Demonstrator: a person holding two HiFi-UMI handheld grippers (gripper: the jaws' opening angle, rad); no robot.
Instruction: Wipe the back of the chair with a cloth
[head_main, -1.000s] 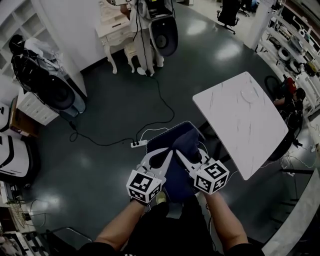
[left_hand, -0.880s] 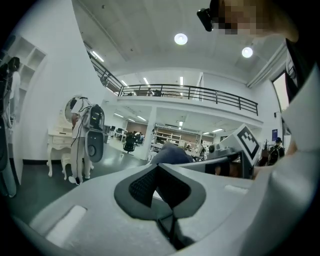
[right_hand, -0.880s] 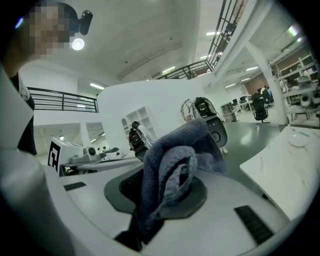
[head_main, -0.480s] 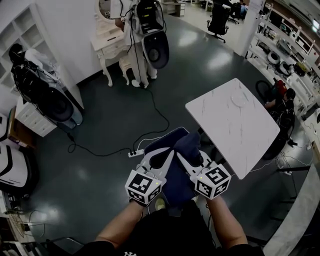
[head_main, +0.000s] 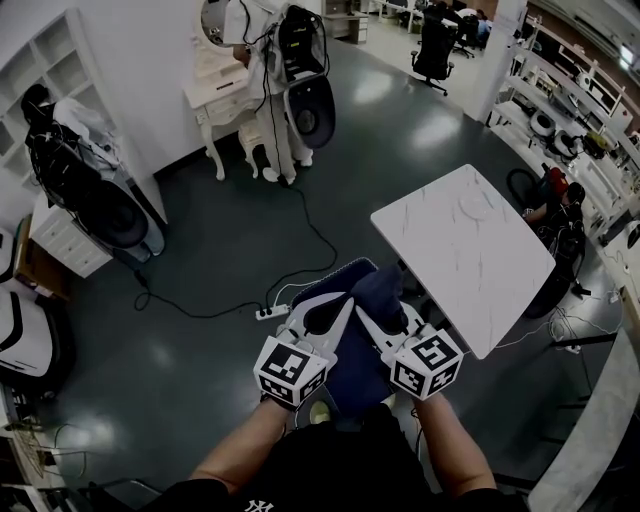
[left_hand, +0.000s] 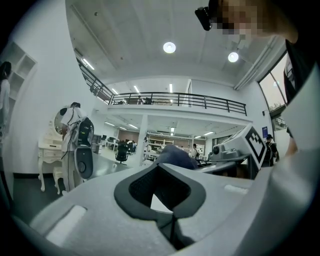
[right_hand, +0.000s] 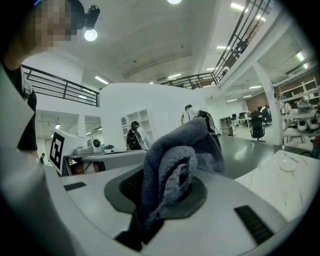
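A dark blue chair (head_main: 322, 292) with a pale edge stands just in front of me, beneath both grippers. My right gripper (head_main: 367, 312) is shut on a bunched dark blue cloth (head_main: 380, 288), which hangs over the chair. In the right gripper view the cloth (right_hand: 175, 165) fills the gap between the jaws of the right gripper (right_hand: 167, 192). My left gripper (head_main: 338, 306) sits beside it, shut and empty. The left gripper view shows the left gripper (left_hand: 161, 172) with its jaws together, and the cloth (left_hand: 176, 156) just beyond.
A white marble table (head_main: 465, 250) stands right of the chair. On the dark floor to the left lie a power strip (head_main: 271, 313) and a black cable (head_main: 315, 215). Farther off are a white dressing table (head_main: 222, 82), black round equipment (head_main: 310, 108) and shelving (head_main: 60, 215).
Both grippers stay close together over the chair with the cloth still held. The head view has shifted a little, so the table and floor sit slightly differently.
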